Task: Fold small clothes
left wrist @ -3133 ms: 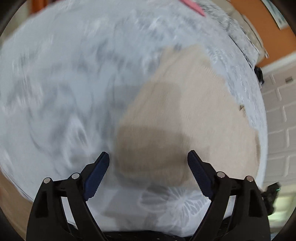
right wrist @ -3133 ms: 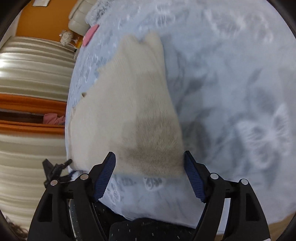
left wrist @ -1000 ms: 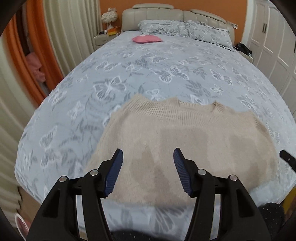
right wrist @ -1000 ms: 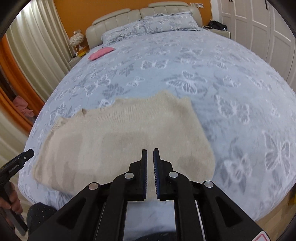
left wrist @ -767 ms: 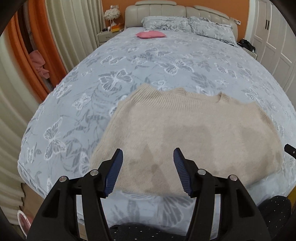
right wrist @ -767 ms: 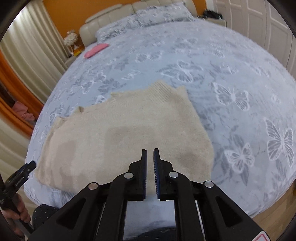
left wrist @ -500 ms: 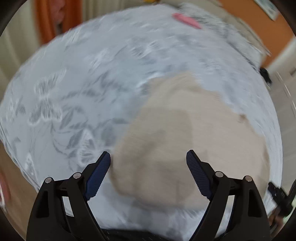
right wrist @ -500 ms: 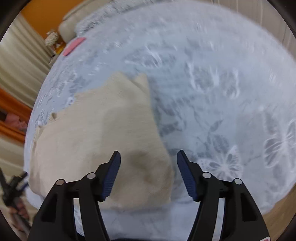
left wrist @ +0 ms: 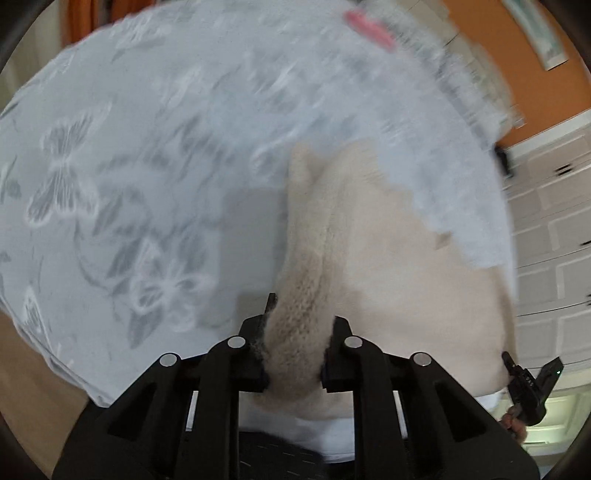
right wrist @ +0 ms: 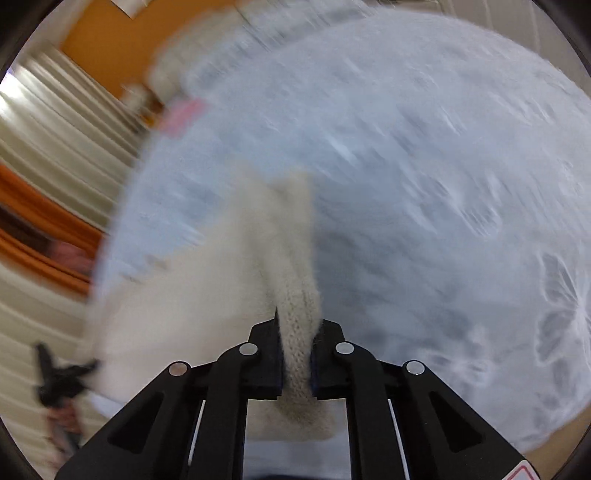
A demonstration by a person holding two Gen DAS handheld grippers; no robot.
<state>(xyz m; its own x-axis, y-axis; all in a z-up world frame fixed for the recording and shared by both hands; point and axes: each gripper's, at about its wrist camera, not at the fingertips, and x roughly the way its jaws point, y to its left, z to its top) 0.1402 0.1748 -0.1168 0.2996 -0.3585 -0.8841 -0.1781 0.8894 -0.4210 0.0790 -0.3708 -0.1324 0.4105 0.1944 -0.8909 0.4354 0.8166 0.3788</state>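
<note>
Fold barely begun, by the look of it. The beige knit sweater lay spread on the butterfly-print bedspread, near the bed's near edge, no completed fold visible; only its two near corners had been gathered. The left gripper was closing, jaws pinched on a bunched ridge of the sweater's near left corner, fabric plainly filling the gap between them. The right gripper was likewise closing on the near right corner, a thick roll of knit squeezed between its jaws. Both tools pointed steeply down at the bed, one at each end of the hem side. In each view the opposite gripper showed small at the frame's lower edge, held in a hand. Both pictures were motion-blurred. Left to do, as judged: lift the hem, carry it over toward the neckline, lay it flat, then any further folds. A pink item lay far up the bed, well apart.
</note>
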